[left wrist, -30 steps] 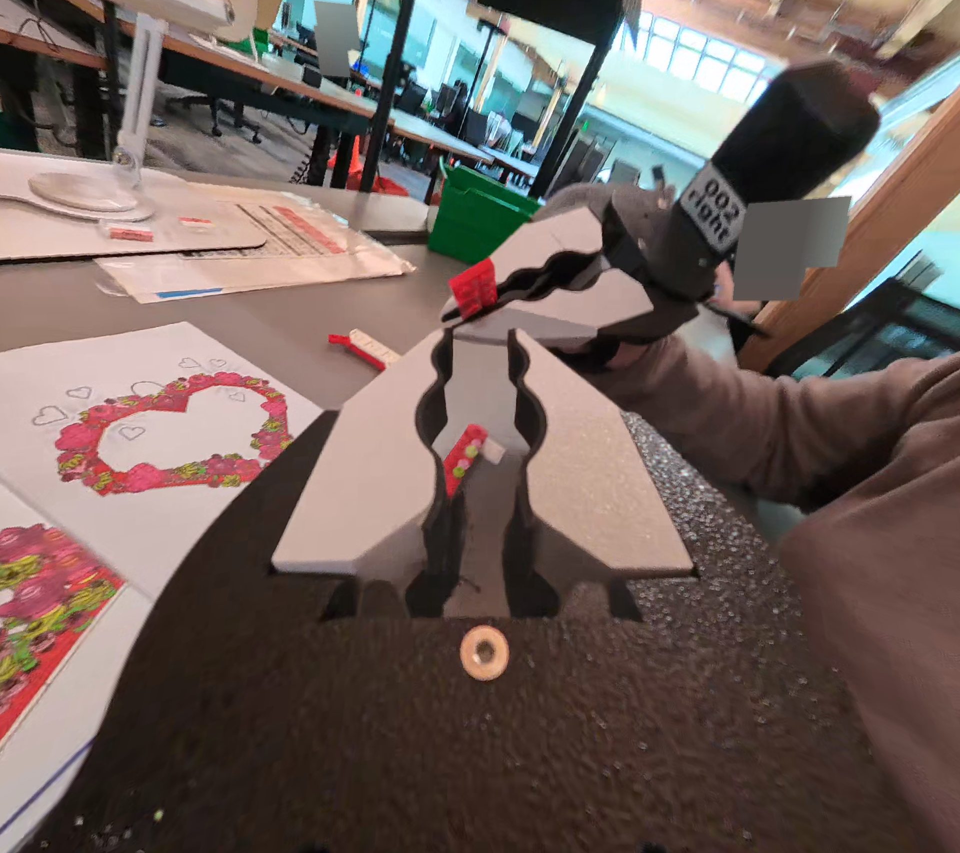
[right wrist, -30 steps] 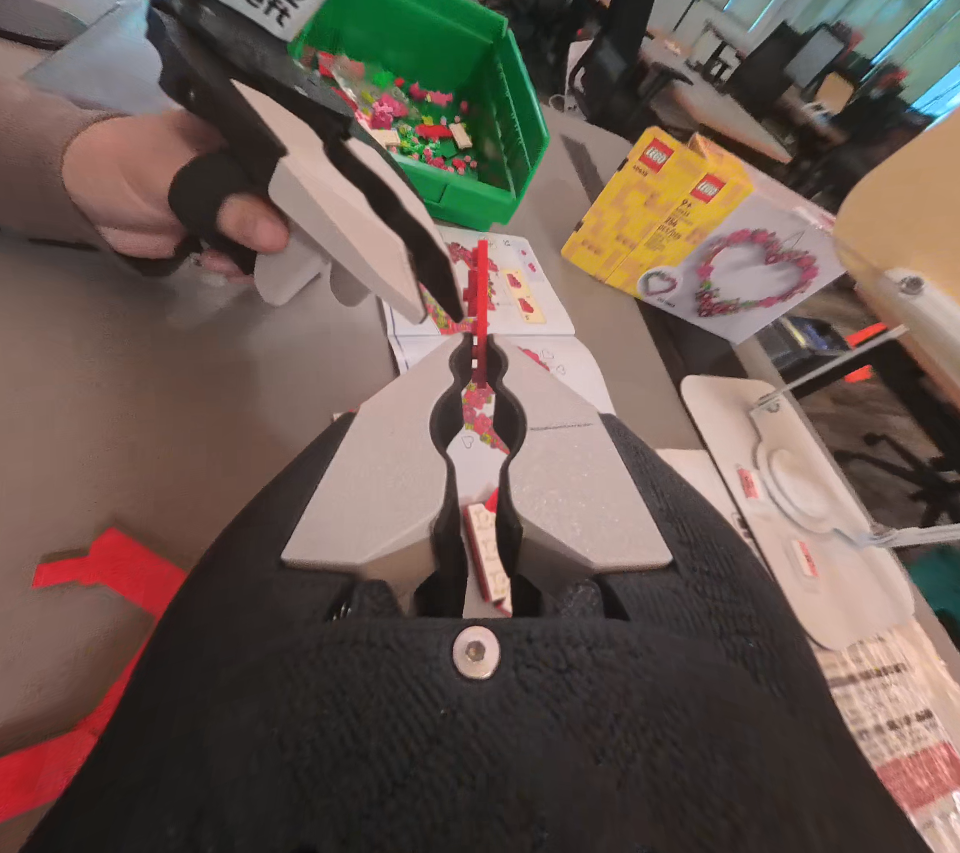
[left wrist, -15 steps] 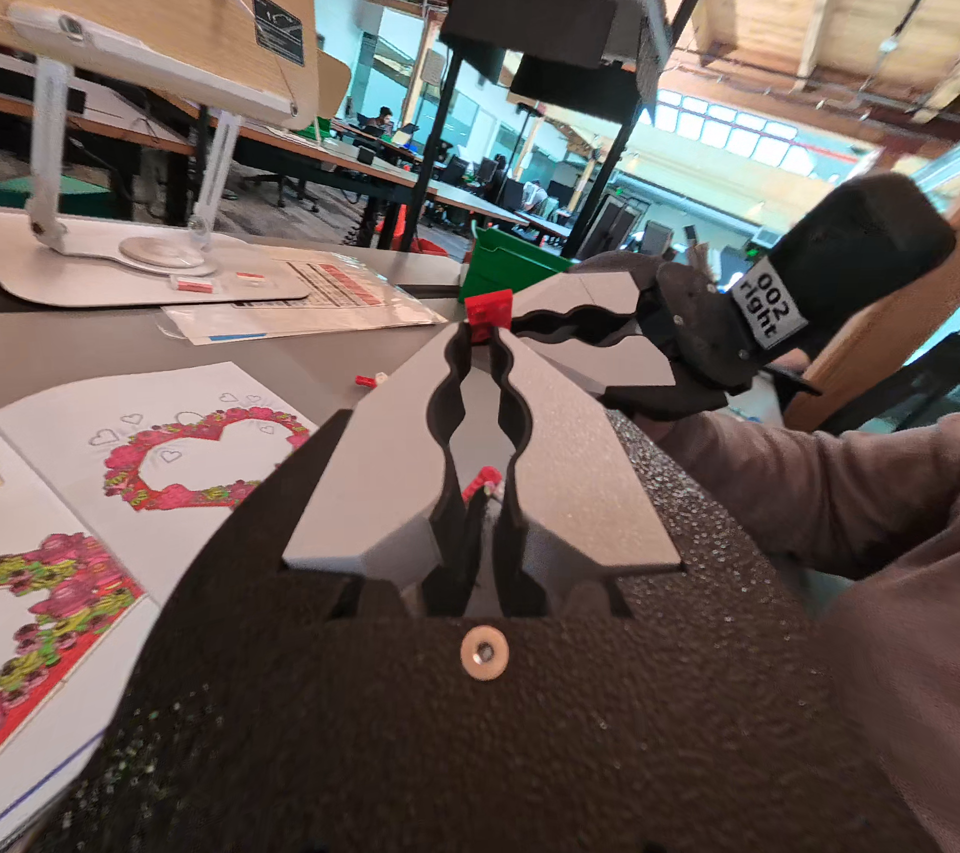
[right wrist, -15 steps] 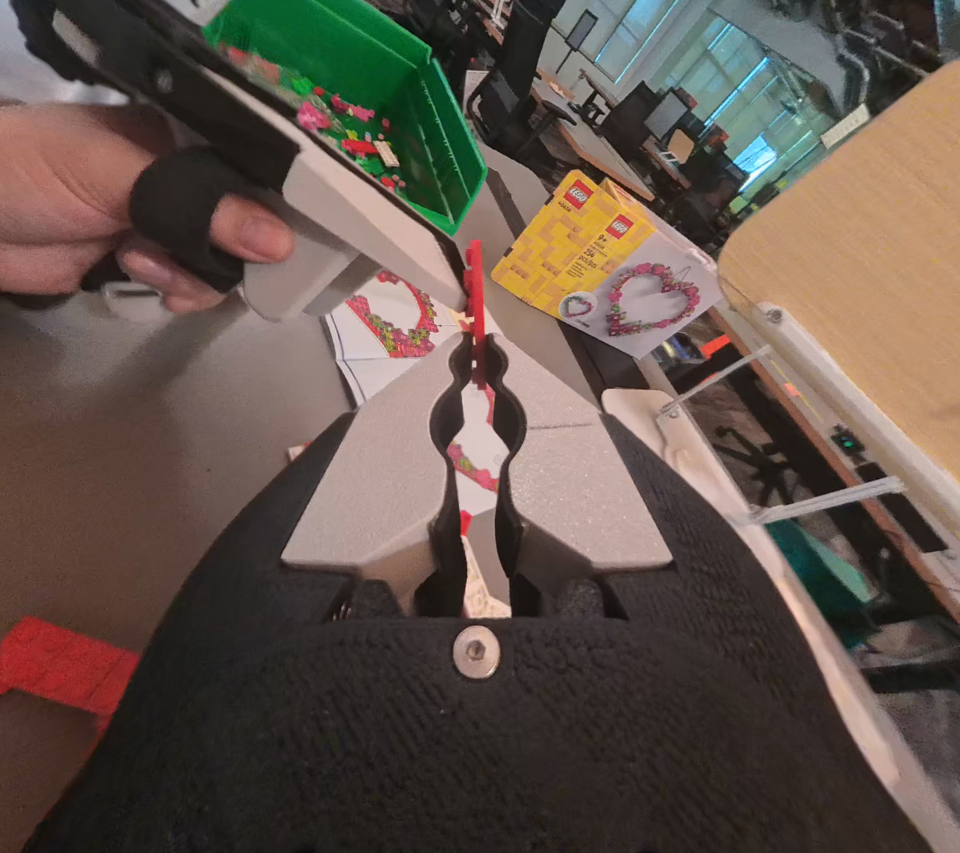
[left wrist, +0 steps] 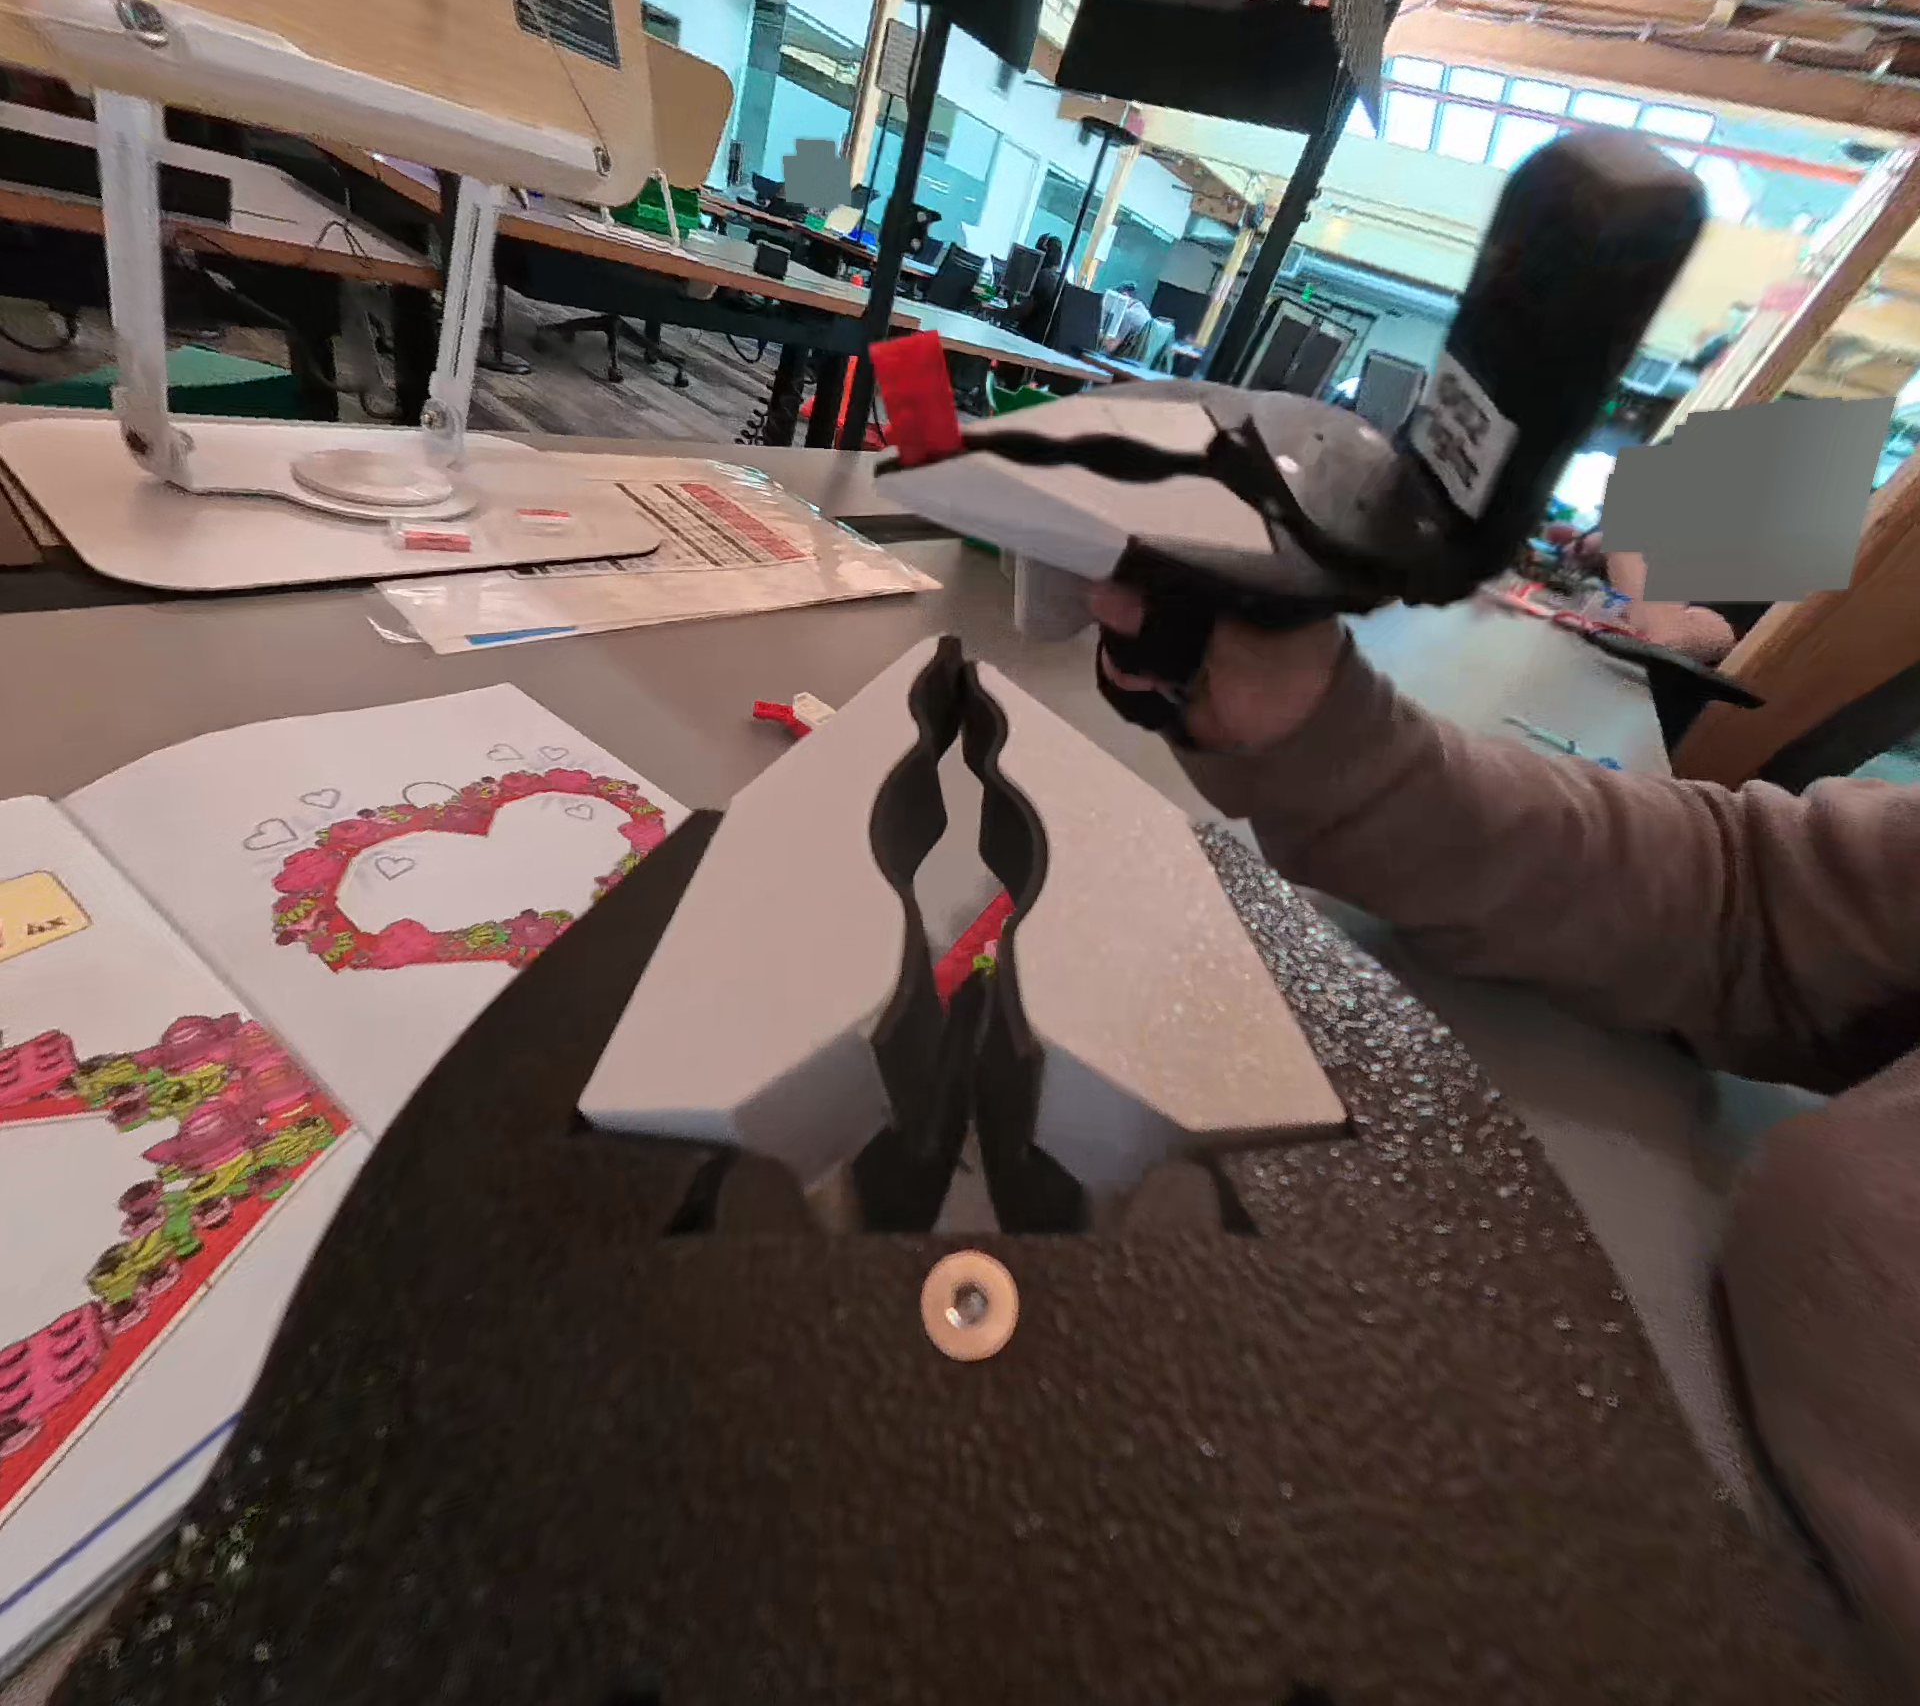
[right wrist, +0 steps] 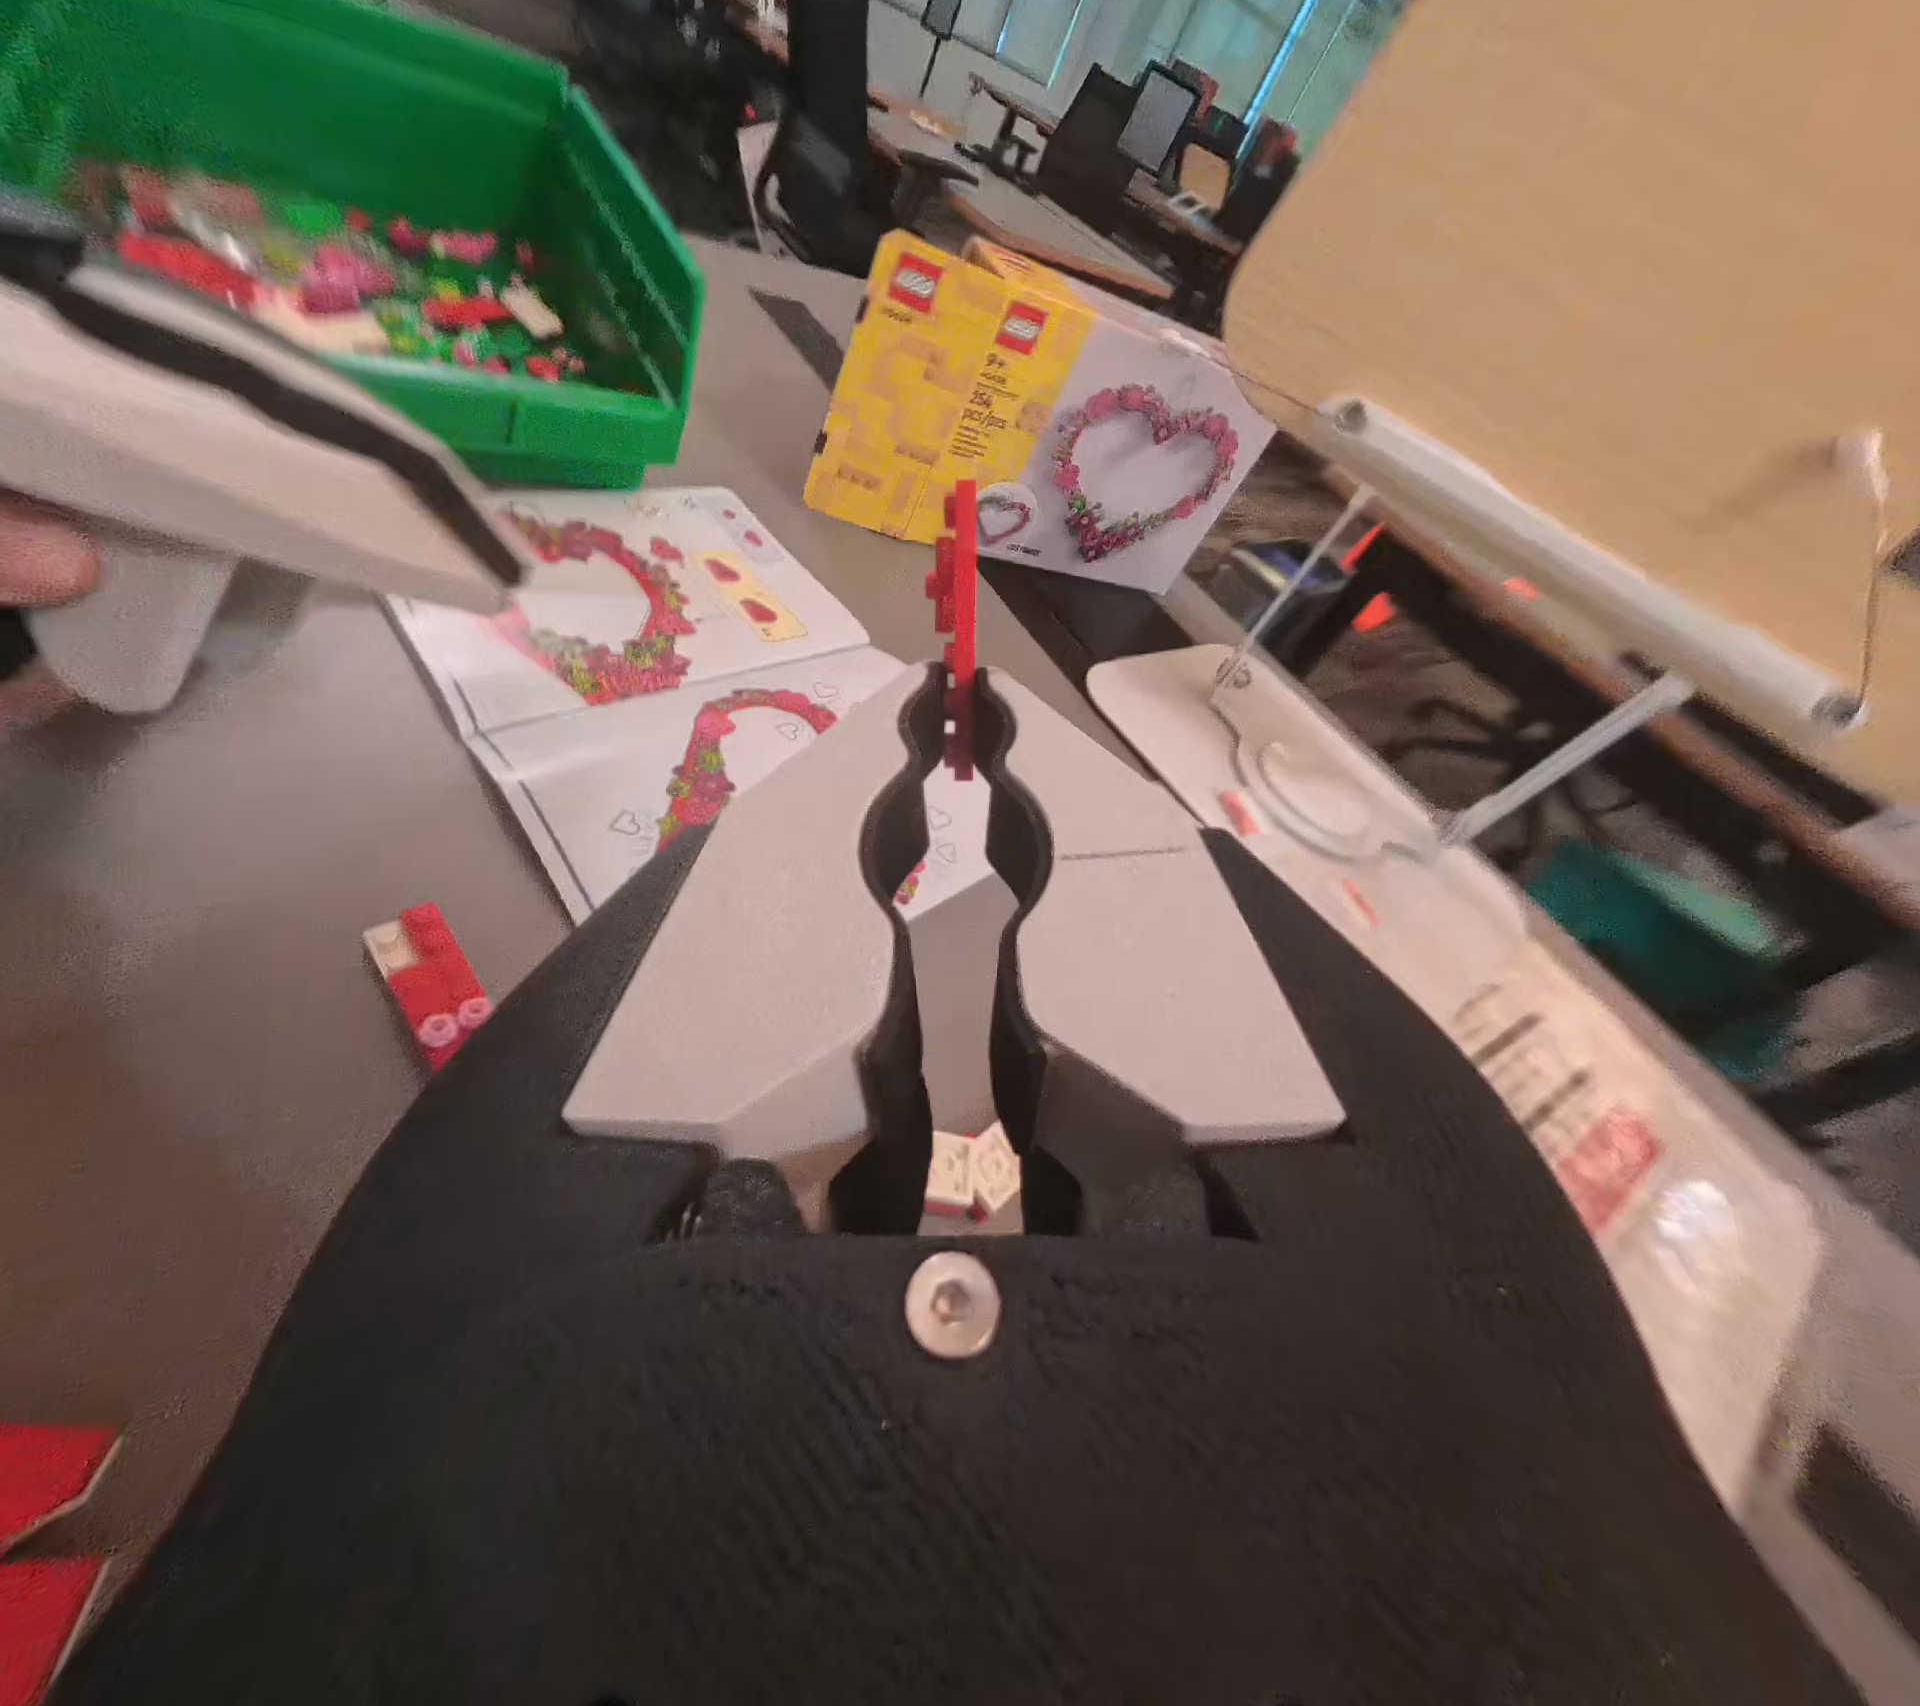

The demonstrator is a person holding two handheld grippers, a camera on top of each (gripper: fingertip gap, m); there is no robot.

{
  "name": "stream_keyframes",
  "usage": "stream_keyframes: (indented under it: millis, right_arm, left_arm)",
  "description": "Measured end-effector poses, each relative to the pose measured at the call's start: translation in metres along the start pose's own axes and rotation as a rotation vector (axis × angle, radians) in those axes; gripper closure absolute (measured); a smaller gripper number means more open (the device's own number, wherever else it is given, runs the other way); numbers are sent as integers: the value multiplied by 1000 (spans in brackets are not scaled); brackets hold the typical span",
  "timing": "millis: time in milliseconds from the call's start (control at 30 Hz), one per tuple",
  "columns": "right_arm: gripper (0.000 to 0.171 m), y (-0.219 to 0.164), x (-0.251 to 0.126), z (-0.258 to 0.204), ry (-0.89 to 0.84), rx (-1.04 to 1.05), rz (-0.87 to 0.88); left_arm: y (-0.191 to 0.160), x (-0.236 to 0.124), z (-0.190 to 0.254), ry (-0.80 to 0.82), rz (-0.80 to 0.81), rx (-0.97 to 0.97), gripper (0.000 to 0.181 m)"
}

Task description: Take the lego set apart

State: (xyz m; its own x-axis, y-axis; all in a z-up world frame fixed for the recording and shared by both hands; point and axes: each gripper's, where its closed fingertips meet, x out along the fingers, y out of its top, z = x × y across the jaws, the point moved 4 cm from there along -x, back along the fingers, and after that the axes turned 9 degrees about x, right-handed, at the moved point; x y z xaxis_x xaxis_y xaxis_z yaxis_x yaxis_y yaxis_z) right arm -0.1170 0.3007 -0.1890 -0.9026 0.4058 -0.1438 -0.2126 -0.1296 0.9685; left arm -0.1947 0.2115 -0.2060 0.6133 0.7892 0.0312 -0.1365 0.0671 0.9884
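Observation:
My right gripper (right wrist: 961,682) is shut on a thin red lego plate (right wrist: 958,607) that stands edge-on above its tips. In the left wrist view the same plate (left wrist: 914,399) sticks up from the right gripper (left wrist: 896,463), held above the table. My left gripper (left wrist: 951,657) is shut with nothing showing between its tips. In the right wrist view it (right wrist: 507,567) sits to the left of the plate, apart from it. A small red and tan lego piece (right wrist: 426,970) lies on the grey table below, and a red and white piece (left wrist: 792,711) lies ahead of my left gripper.
A green bin (right wrist: 613,202) with loose lego pieces stands at the back left. A yellow lego box (right wrist: 935,399) is behind the open instruction booklet (right wrist: 644,586). A white stand base (left wrist: 260,493) and a plastic bag (left wrist: 675,555) lie further off. Red tape (right wrist: 42,1469) marks the table.
My left gripper was at the red plate with the right gripper; it has since pulled away to the left and lower. The right gripper has risen, still holding the plate.

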Motion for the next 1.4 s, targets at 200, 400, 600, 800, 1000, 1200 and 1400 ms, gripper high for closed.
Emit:
stream_keyframes:
  millis: [200,400,600,800,1000,1200,1400]
  right_arm:
    - [169,-17,6,-22,322,277,-22]
    - [168,-10,3,-50,687,597,-17]
    - [169,-5,-12,-68,1158,977,-84]
    - [168,-16,-17,-82,1128,725,-242]
    - [168,-33,-11,-80,986,559,-345]
    - [138,-31,12,-73,427,29,-241]
    - [140,-31,19,-78,66,-442,-231]
  left_arm:
    - [-2,7,-4,44,-66,183,181]
    - [-2,8,1,58,-87,338,161]
    - [15,-2,22,-288,66,99,155]
    - [9,-5,9,-437,3,-277,178]
    - [-9,-5,5,-417,-160,-339,180]
    - [-16,3,-14,-143,-120,-336,181]
    - [-20,8,-14,-168,-45,-498,181]
